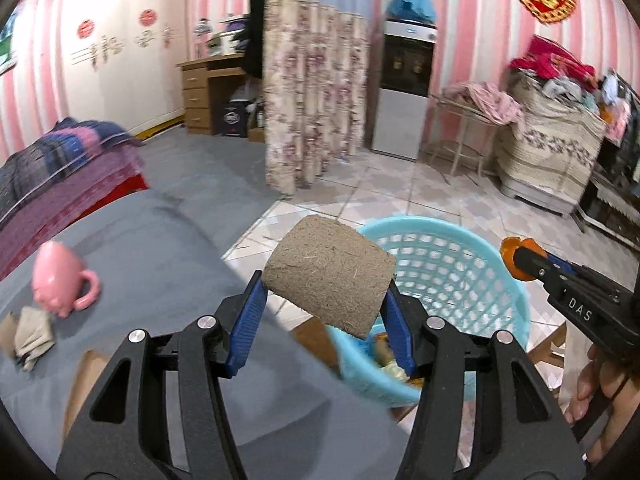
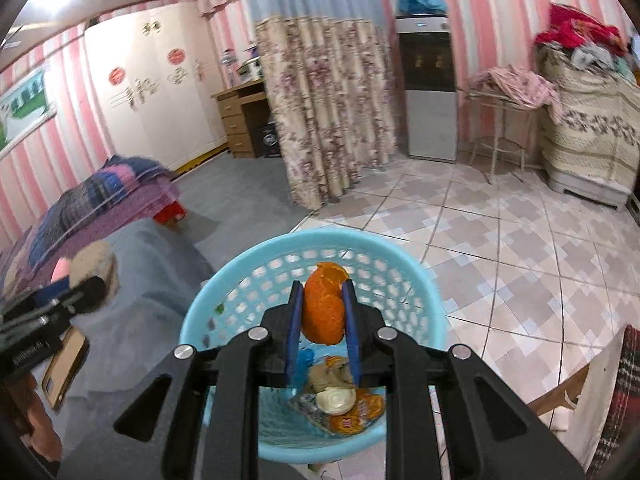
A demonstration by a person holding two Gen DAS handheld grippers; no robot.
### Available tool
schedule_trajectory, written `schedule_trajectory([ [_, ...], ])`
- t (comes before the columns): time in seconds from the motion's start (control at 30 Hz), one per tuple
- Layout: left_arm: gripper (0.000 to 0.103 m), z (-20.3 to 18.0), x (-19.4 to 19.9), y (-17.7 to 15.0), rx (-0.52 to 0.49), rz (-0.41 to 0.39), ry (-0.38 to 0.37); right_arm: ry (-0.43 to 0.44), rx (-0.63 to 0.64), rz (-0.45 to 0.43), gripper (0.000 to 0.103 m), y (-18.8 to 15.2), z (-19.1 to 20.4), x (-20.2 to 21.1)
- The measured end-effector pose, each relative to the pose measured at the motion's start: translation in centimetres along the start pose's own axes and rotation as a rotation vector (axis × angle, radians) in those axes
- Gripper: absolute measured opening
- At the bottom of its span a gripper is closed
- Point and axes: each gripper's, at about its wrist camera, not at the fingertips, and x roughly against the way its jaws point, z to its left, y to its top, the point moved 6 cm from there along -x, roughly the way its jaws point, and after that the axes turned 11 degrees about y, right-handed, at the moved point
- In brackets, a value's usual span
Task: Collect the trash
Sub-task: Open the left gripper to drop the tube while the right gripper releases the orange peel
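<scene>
Drop-off step, both loads up at once. Right hand-held gripper is pinching a piece of bright orange citrus peel between its blue pads, and in the right wrist view it hangs directly over the mouth of the light-blue perforated plastic basket, which sits on the tiled floor just beside the grey cloth-covered counter. Basket bottom already has trash in it: a round white lid-like thing, an orange printed wrapper and some other scraps I can't id. Left hand-held gripper is clamped on a short tan cardboard tube w/ a rough fibrous surface, held crosswise between the pads, tilted; it's near the counter edge and looks to be at or just short of the basket's near rim, not clearly inside the opening, hard to say w/ the fisheye. Judged next move: right side just needs to spread its fingers, peel should fall straight in, no further travel needed. Left needs a bit more reach fwd/right so the tube is over the opening before letting go, else it may clip the rim and roll onto the floor; also keep clear of the right tool, the two are close. Still on the counter: a pink ceramic mug lying on its side and, touching it, a crumpled beige paper wad, prob. the next pickup.
</scene>
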Motion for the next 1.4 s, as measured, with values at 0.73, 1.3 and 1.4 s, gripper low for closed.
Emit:
schedule_trajectory([
  [0.73, 0.056, -5.6, -8.8, 0.4, -0.138, 0.057, -0.001, -0.053, -0.015, -0.003, 0.02, 0.0, -2.8, -0.6],
  [1.3, 0.092, 4.5, -5.1, 1.5, -0.039, -0.001, 0.184, -0.03, 0.02, 0.024, 0.02, -0.7, 1.0, -3.0],
  [1.4, 0.092, 6.3, -4.6, 1.2, -0.025, 0.006, 0.215, -0.025, 0.02, 0.032, 0.02, -0.9, 1.7, -3.7],
])
